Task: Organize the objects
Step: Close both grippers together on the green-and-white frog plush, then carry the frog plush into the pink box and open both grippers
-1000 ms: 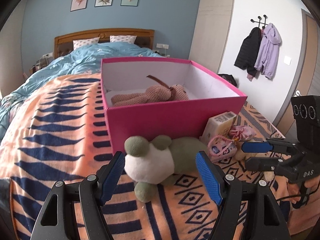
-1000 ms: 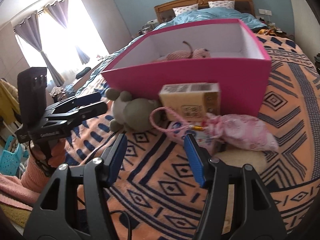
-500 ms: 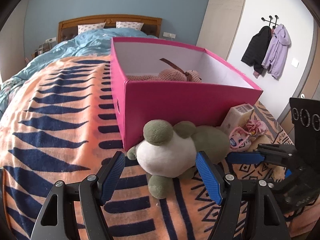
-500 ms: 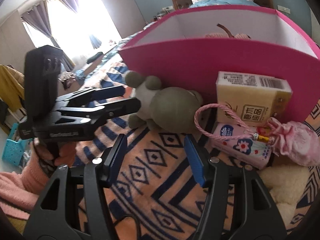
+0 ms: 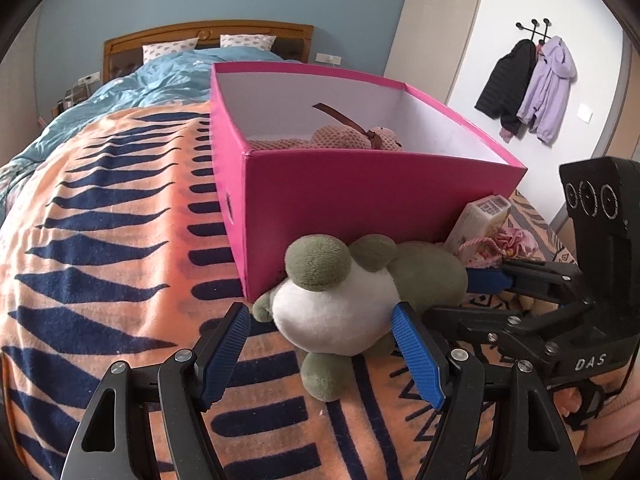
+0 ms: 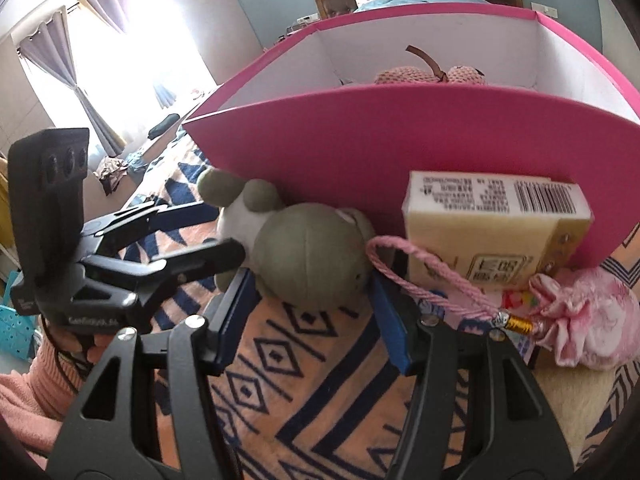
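The green and white plush toy [image 5: 352, 300] lies on the bed's patterned blanket [image 5: 100, 264], pressed against the near corner of the pink box [image 5: 360, 196], where a pink knitted toy [image 5: 344, 140] already lies. Both tongs stand open with nothing gripped: the left gripper [image 5: 320, 356] straddles its white belly, the right gripper [image 6: 312, 312] its green head. I'd let just one close, squarely across the soft body, clear of the pink cord [image 6: 420, 276] and carton [image 6: 492, 232] alongside.

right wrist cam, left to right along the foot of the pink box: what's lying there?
left gripper → green plush frog → pink cord loop → yellow carton → pink drawstring pouch
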`<state>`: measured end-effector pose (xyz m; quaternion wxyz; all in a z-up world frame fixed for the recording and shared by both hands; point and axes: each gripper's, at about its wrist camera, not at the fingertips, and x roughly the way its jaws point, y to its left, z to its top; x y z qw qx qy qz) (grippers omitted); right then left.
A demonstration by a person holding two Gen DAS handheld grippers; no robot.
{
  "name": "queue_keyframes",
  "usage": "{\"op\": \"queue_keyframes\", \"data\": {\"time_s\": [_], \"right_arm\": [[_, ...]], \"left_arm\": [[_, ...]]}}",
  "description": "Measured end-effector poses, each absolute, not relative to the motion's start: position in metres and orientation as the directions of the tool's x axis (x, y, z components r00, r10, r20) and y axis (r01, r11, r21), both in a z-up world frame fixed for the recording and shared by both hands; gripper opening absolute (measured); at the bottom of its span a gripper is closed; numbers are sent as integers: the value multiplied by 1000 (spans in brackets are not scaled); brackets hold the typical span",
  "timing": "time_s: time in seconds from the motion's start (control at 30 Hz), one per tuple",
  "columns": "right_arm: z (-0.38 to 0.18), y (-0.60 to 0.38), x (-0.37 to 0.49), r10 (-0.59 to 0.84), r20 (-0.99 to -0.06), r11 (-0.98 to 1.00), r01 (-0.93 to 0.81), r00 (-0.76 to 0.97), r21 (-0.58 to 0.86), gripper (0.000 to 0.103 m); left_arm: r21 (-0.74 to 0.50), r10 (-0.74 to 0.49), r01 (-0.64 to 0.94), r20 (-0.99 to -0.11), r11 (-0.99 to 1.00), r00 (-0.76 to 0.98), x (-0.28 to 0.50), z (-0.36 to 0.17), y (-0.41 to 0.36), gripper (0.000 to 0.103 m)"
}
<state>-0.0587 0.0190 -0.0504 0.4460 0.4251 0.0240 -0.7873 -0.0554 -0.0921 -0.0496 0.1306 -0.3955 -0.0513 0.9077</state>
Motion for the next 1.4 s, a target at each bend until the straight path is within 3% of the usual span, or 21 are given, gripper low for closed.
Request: {"op": "queue_keyframes", "data": {"time_s": [0.53,1.4], "right_arm": [[-47,16,-53,-690,-682,-585,741,-242,330,56],[28,30,-27,-775,-563,-477,850,-286,224,56]], "left_arm": [[-207,319,-245,-695,-947,-645,-46,-47,-85,69],[-133,313,-288,-534,-948,-786,-20,43,-80,69]]}}
